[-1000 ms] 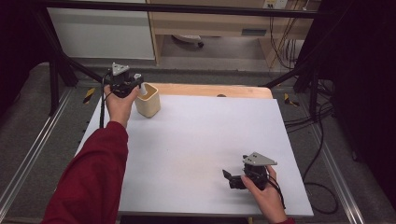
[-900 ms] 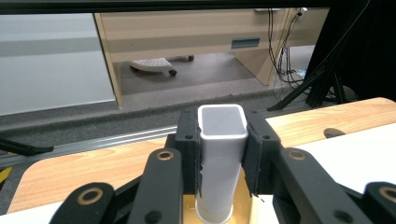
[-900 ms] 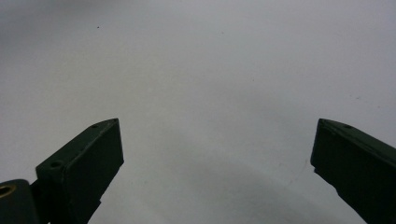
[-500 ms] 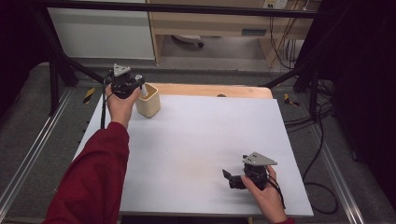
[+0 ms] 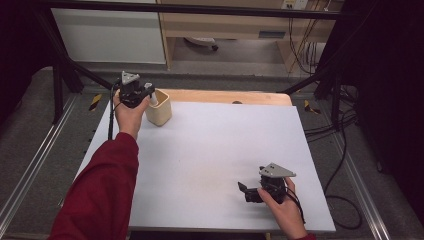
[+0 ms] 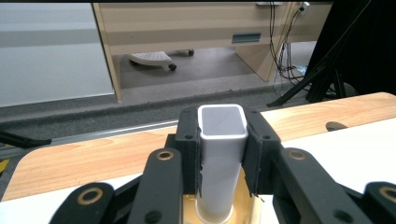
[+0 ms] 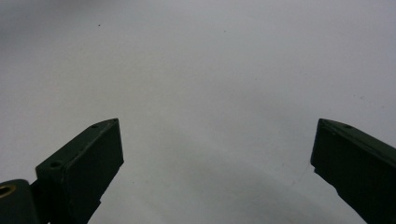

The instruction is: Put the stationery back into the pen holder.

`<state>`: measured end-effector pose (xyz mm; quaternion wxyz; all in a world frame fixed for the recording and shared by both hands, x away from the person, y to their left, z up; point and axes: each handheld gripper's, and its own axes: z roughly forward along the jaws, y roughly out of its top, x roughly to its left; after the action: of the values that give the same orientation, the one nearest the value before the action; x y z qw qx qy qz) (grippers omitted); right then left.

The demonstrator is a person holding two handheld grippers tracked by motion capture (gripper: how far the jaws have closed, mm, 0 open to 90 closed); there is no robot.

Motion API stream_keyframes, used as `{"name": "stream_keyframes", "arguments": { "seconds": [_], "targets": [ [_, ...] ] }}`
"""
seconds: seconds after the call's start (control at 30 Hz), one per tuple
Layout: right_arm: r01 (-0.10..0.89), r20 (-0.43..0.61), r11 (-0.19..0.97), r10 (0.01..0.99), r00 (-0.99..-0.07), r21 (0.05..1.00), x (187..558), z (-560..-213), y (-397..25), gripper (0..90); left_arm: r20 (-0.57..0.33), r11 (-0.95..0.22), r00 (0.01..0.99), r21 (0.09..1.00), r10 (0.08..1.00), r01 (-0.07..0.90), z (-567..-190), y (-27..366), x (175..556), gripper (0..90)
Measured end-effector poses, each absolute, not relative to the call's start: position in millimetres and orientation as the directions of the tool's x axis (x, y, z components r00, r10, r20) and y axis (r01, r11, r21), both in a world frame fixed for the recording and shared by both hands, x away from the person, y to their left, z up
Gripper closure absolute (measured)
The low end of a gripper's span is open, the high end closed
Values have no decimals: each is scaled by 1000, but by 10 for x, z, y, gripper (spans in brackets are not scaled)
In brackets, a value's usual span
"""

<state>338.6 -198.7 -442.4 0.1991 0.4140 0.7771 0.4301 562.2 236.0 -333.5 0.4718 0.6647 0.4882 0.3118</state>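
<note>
One beige cup [image 5: 160, 111] stands on the white table [image 5: 210, 160] at its far left corner, just in front of the bare wooden strip [image 5: 250, 97] along the far edge. One white rectangular tube [image 6: 221, 154], hollow and open at the top, stands upright with its lower end inside the cup; in the left gripper view the cup's yellowish interior shows around its base. Two tongs are present. The left tongs [image 5: 150, 96], held by a hand in a red sleeve [image 5: 102, 190], is closed on the tube, its two black jaws pressed flat against opposite sides just below the tube's open top. The right tongs [image 5: 245, 191] lies low over the near right part of the table, well apart from the cup; its jaws stand wide apart with nothing between them, and the right gripper view shows bare white table surface beyond their tips
</note>
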Motion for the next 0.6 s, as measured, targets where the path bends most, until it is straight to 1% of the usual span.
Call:
{"name": "stream_keyframes", "arguments": {
  "seconds": [0.4,0.6],
  "targets": [
    [469,45,286,815,-577,836,3384,-4418,-1990,30,-46,-89,329,920,943,383,-3419,2342,5613,708],
    [473,49,284,816,-576,834,3383,-4419,-1985,30,-46,-90,337,922,940,377,-3439,2303,5621,705]
  ]
}}
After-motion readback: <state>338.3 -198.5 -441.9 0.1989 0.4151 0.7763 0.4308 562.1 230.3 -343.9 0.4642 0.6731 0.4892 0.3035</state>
